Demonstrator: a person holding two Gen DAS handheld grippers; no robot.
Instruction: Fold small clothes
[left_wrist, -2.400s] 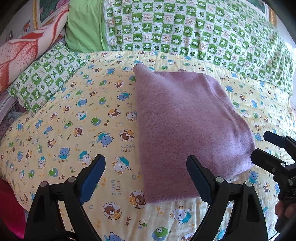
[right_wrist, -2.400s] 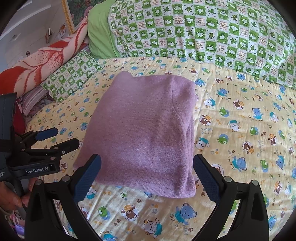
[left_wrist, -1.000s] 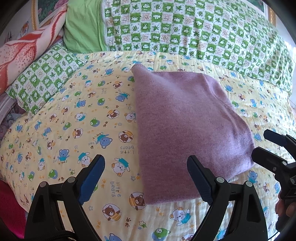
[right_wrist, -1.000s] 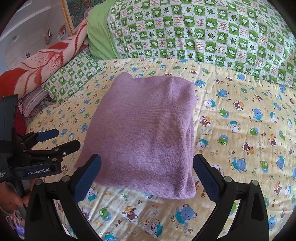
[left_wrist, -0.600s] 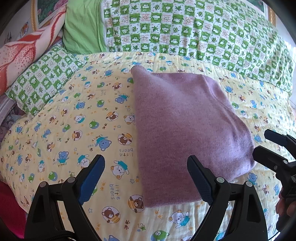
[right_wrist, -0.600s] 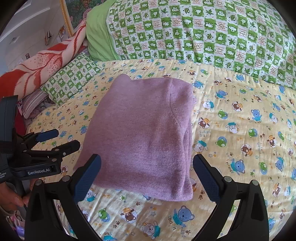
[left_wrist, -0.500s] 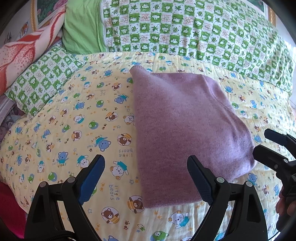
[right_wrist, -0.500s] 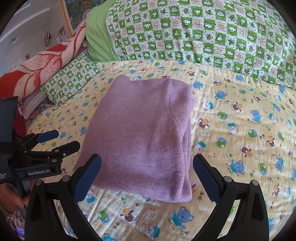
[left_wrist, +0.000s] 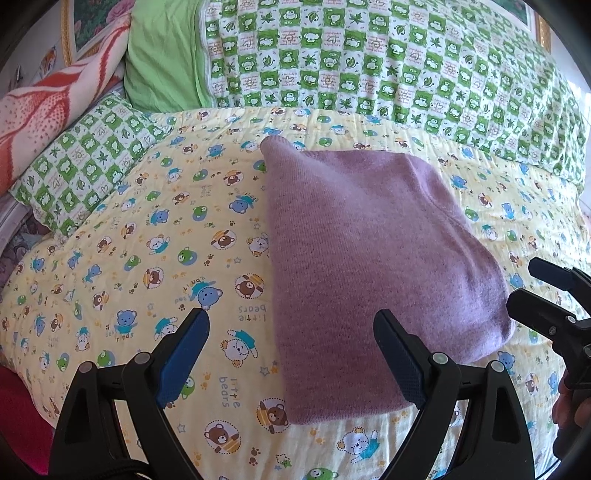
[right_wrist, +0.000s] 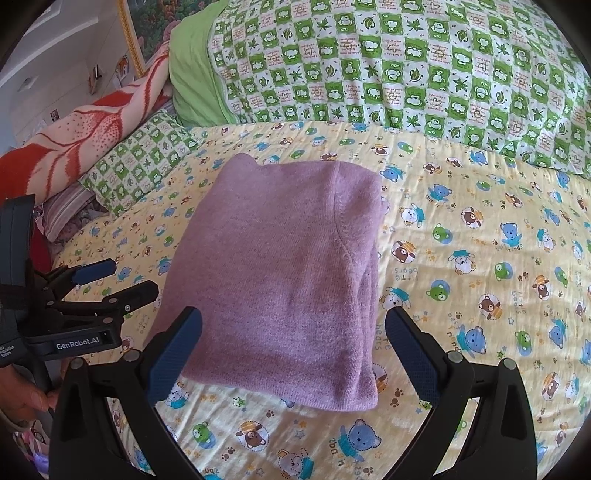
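Setting: a bed under a yellow quilt (left_wrist: 155, 236) printed with little bears, a green checked bedspread (left_wrist: 388, 70) rolled along the far side, a checked pillow (left_wrist: 81, 162) and a red-and-white blanket (right_wrist: 81, 136) off to the left
Garment: the purple knit sweater (right_wrist: 280, 273) lies folded into a compact block in the middle of the quilt, a curved seam showing on its top layer and stacked edges down its right side
Left gripper: the left gripper (left_wrist: 291, 343) hovers low at the near-left corner, pads wide apart, nothing between them, one finger over the bare quilt, the other over the knit
Right gripper: the right gripper (right_wrist: 295, 336) hangs over the near edge, fingers spread just as wide, holding nothing and not touching the cloth
What just changed: very little, and that's the story! Over the last couple of seconds both tools have stayed spread and only eased a touch closer, the sweater sitting slightly further down in the right wrist view while its outline has kept the same shape
Meaning for the task: this reads as a finished fold being looked over, no flap loose
Next call: either a last halving from the near edge, both corners pinched together, or hands off
Risk: the thick knit could spring open if nudged
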